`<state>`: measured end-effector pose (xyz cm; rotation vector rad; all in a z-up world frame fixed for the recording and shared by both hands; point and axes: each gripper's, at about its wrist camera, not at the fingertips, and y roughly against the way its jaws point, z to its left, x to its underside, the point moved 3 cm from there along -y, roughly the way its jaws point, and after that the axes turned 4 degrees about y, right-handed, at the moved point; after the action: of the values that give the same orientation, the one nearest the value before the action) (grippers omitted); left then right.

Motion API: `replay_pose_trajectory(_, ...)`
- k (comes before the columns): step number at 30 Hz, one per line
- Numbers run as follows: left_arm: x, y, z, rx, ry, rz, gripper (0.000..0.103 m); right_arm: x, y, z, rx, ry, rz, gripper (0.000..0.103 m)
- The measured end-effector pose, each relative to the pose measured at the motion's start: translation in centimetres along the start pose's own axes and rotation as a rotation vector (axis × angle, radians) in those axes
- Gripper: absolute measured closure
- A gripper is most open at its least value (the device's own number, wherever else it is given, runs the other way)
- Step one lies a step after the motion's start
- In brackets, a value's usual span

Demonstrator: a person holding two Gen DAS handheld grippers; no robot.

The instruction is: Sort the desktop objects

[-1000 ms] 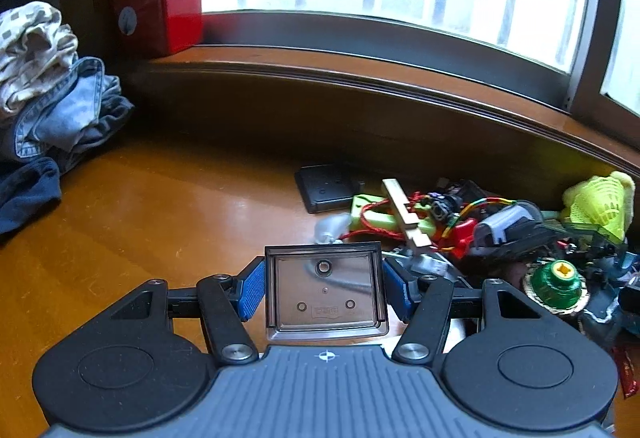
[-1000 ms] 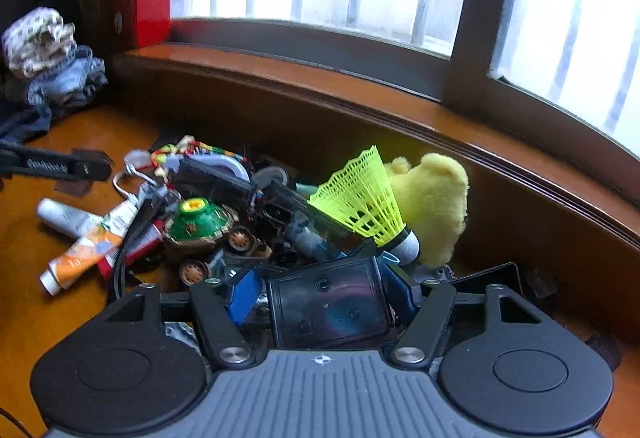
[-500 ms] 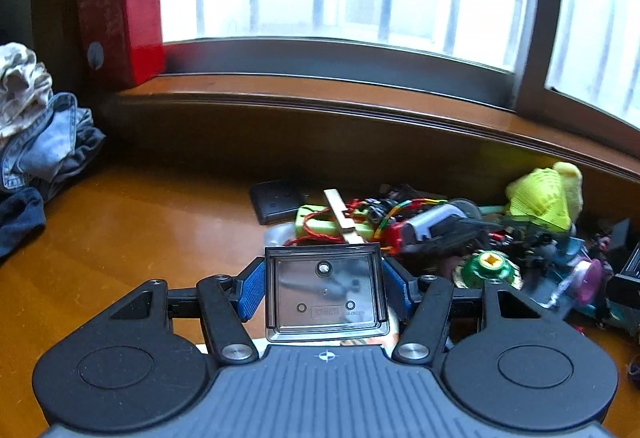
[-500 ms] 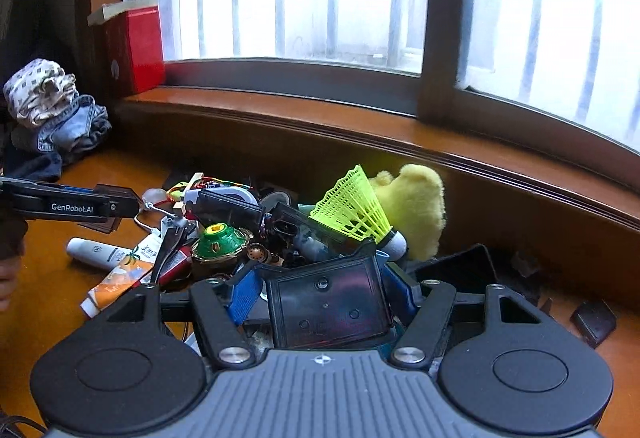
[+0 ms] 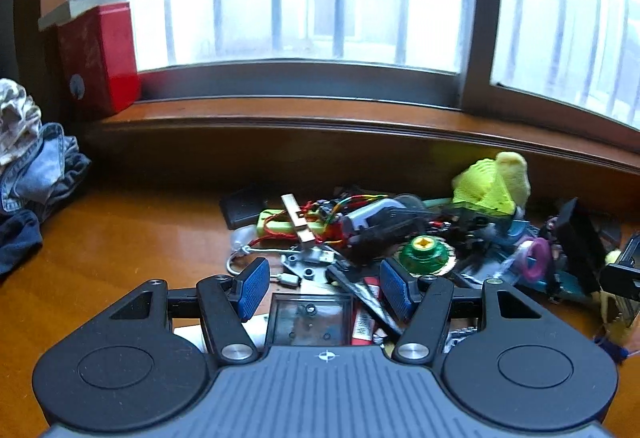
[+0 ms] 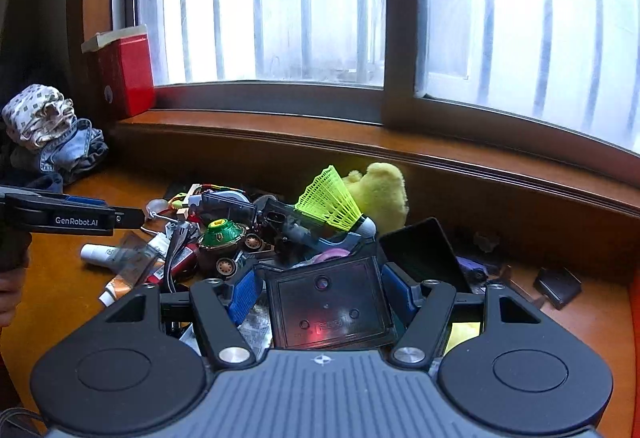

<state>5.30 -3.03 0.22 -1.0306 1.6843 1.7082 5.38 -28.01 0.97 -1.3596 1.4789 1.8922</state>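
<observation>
A heap of small objects lies on the wooden desk under the window: a green spinning top point(image 5: 424, 251) point(image 6: 221, 234), a yellow-green shuttlecock point(image 6: 330, 200), a yellow plush toy point(image 6: 380, 190) point(image 5: 496, 182), tubes point(image 6: 120, 258) and wires point(image 5: 304, 226). My left gripper point(image 5: 322, 284) is open above the heap's near edge, with a clear plastic case point(image 5: 310, 322) lying below it, apart from the fingers. My right gripper point(image 6: 324, 288) is shut on a dark plastic case point(image 6: 328, 306) above the heap.
A red box point(image 5: 98, 54) stands on the window sill at the left. Folded clothes point(image 5: 28, 158) lie at the desk's left edge. A black phone-like slab point(image 6: 424, 254) leans at the heap's right. The left gripper's side point(image 6: 72, 216) shows in the right wrist view.
My left gripper has opened and let go of the clear case, which now sits lower, beneath the fingers. Both views have drawn back and tilted up. The right gripper still holds its dark case.
</observation>
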Motion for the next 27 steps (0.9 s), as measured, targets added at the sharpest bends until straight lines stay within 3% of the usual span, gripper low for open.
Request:
replay_pose_trajectory(19, 0.5, 2.5, -9.0, 0.089, -0.085, -0.021, 0.042, 1.4, 6.7, -5.5, 0.076, -0.027, -0.05, 0.035)
replay_pose_trajectory(27, 1.2, 2.7, -9.6, 0.041, -0.089, -0.005, 0.039, 2.0, 7.8, -7.6, 0.077, -0.051, -0.052, 0.035)
